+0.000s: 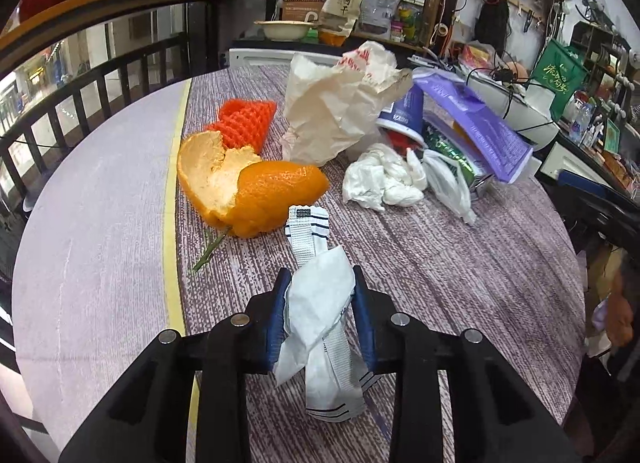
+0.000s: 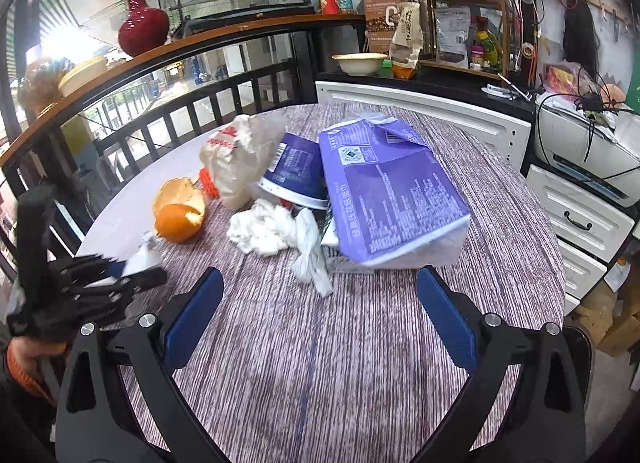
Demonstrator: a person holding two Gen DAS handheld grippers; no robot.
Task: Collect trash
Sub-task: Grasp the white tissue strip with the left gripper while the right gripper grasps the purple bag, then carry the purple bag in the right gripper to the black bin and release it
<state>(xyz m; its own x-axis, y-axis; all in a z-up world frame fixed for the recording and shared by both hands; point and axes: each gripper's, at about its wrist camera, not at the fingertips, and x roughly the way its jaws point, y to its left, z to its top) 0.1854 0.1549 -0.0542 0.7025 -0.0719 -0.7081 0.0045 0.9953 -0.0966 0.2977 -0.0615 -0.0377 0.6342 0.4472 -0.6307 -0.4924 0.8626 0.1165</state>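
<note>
My left gripper (image 1: 320, 283) is shut on a crumpled white sachet wrapper (image 1: 320, 303) just above the round table (image 1: 460, 263). Beyond it lie an orange peel (image 1: 248, 187), a red foam fruit net (image 1: 244, 123), a crumpled paper bag (image 1: 332, 115), a wad of white tissue (image 1: 380, 181), a tipped purple cup (image 1: 404, 115) and a purple plastic pack (image 1: 476, 127). My right gripper (image 2: 320, 291) is open and empty above the table, short of the purple pack (image 2: 392, 191) and the tissue (image 2: 264, 231). The left gripper (image 2: 100, 283) shows blurred at the left of the right wrist view.
A black railing (image 2: 180, 119) with a wooden ledge and a red vase (image 2: 142, 19) curves behind the table. Shelves with packets and a bowl (image 2: 360, 63) stand at the back. White drawers (image 2: 580, 223) and a printer (image 2: 592, 151) are to the right.
</note>
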